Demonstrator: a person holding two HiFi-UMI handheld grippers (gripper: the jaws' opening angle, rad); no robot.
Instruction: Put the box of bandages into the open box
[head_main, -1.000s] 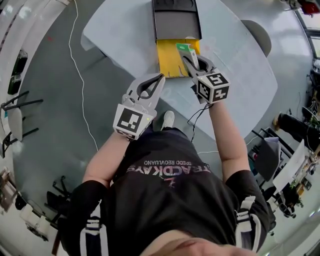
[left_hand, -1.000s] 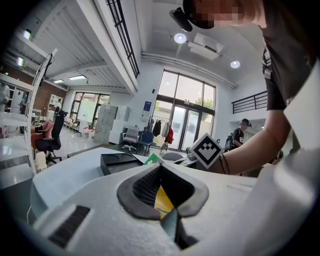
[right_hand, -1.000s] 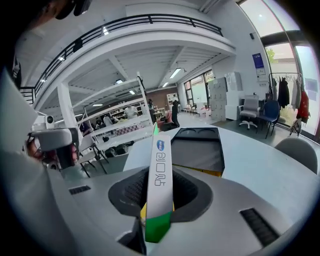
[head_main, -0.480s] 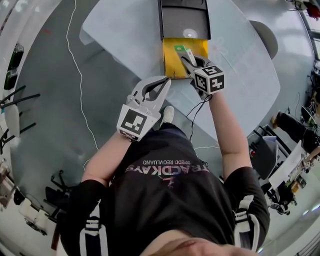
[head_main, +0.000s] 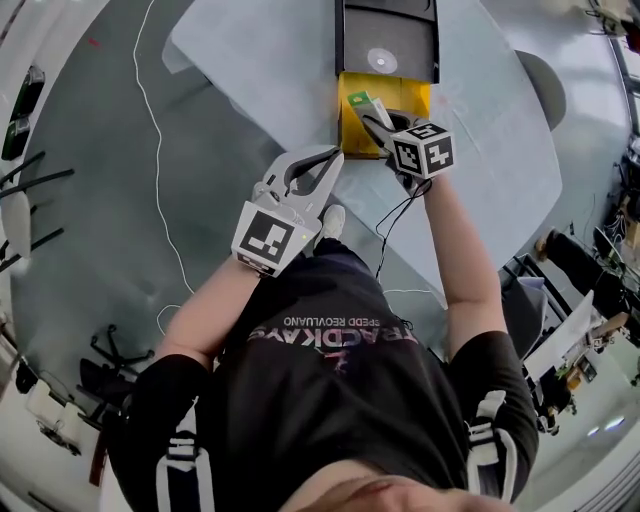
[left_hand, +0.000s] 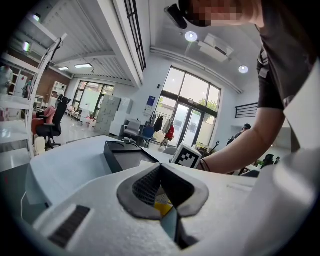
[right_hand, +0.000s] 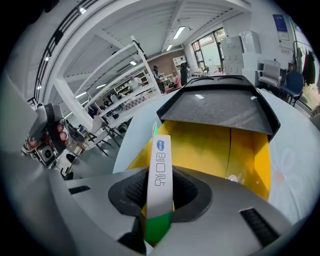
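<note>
Right gripper (right_hand: 157, 197): jaws clamped on the box of bandages (right_hand: 160, 172), pads pressing its two broad faces. The narrow printed edge faces up, with the green end down at the jaw roots.

Long axis of the box of bandages: runs straight out from the jaws, away from the person and toward the raised black lid (right_hand: 220, 107). More than half of it juts past the fingertips.

Position: in the head view the right gripper (head_main: 372, 118) hangs over the near edge of the open box (head_main: 415, 100). The box of bandages (head_main: 362, 102) is already above the yellow interior, nearer that box's left wall than its right. I cannot tell whether its far end touches the yellow floor.

Open box (right_hand: 215, 145): sits at the middle of the table (head_main: 260, 60), its mouth toward the person and the black lid (head_main: 388, 45) folded back on the far side.

Judgement: the coming move is downward and slightly forward along the held box's own axis. Lowered as gripped, it would land on edge, so it may tip flat once let go.

Left gripper (head_main: 328, 157): jaws together with nothing between them, as the left gripper view (left_hand: 161, 172) confirms. It is held off the table's near edge, well apart from the open box. The right gripper is clearly the nearer and the working one.
</note>
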